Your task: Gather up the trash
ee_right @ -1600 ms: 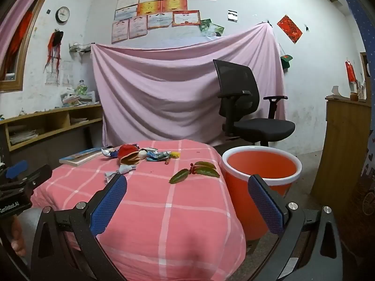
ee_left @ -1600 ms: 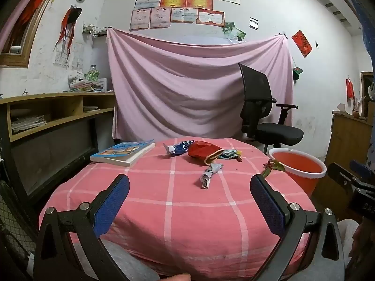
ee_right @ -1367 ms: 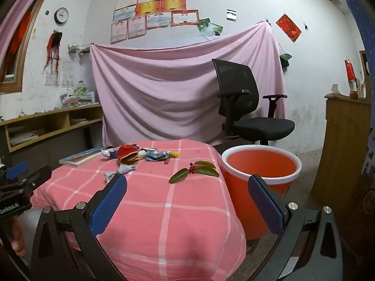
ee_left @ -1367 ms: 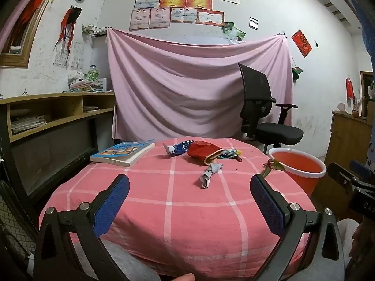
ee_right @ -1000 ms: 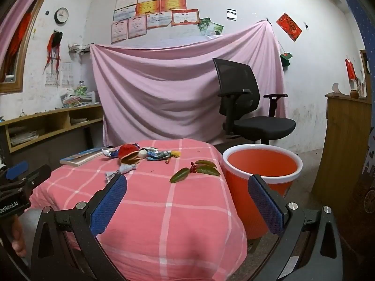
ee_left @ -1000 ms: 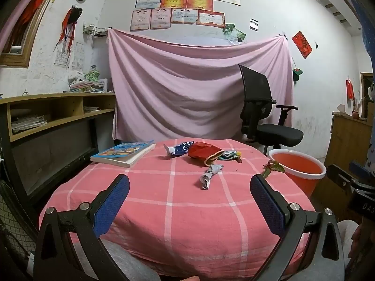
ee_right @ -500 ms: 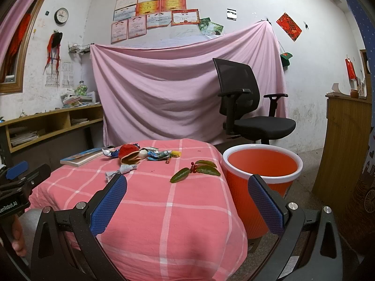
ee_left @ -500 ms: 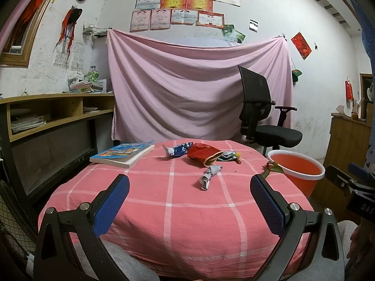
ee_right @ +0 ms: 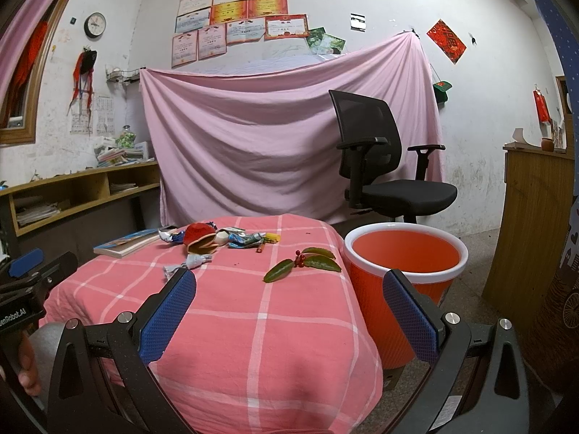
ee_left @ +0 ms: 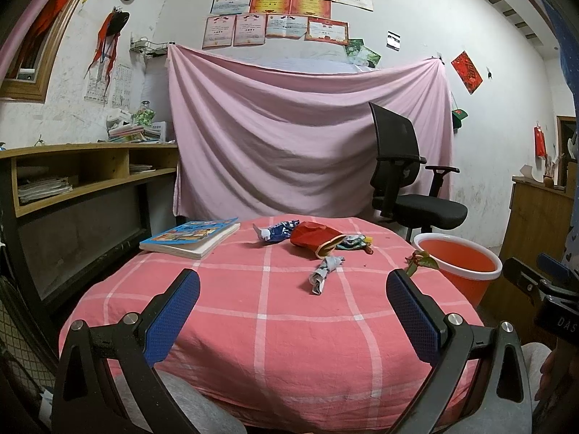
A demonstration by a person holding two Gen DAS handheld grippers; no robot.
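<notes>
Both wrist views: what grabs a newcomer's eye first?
The pink checked tablecloth fills the middle, with a clump of trash near its far side: a red wrapper, a twisted grey wrapper, and a leafy sprig with red berries near the right edge. An orange bucket stands on the floor right beside the table. Both the left tool and the right tool are open and hold nothing.
</notes>
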